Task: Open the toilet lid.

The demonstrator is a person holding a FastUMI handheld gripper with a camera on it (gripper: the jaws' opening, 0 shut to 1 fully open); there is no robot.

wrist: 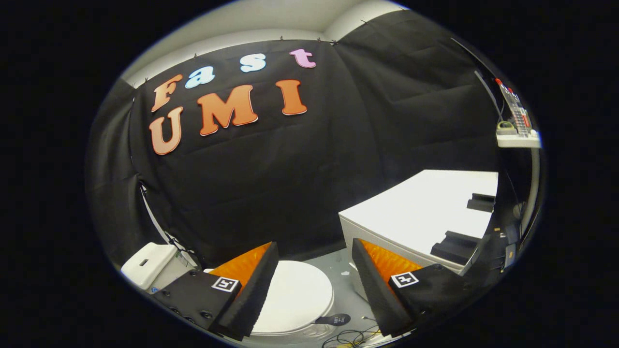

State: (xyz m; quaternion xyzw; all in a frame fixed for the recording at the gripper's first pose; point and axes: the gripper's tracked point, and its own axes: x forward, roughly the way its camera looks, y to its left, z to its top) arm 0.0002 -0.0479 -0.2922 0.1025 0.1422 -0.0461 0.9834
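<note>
A: Is the toilet lid point(295, 295) open already?
B: No, it lies flat, closed, below and between the fingers. The gripper point(314, 266) is spread wide, holding nothing. All work remains.

Place: a recording booth staged as a bathroom — a lab mock-up, not a home.
Walls: black cloth point(271, 183) pinned up on all sides, pale ceiling point(271, 19) above it.
Fixture: white toilet point(295, 295) with cistern point(147, 266) at 7 o'clock, lid down, standing on a grey floor point(346, 290).
Furniture: white table point(425, 208) at 4 o'clock with black blocks point(454, 246) on it.
Clutter: loose cables point(350, 336) at 6 o'clock — a shelf point(517, 140) of gear at 2 o'clock.
</note>
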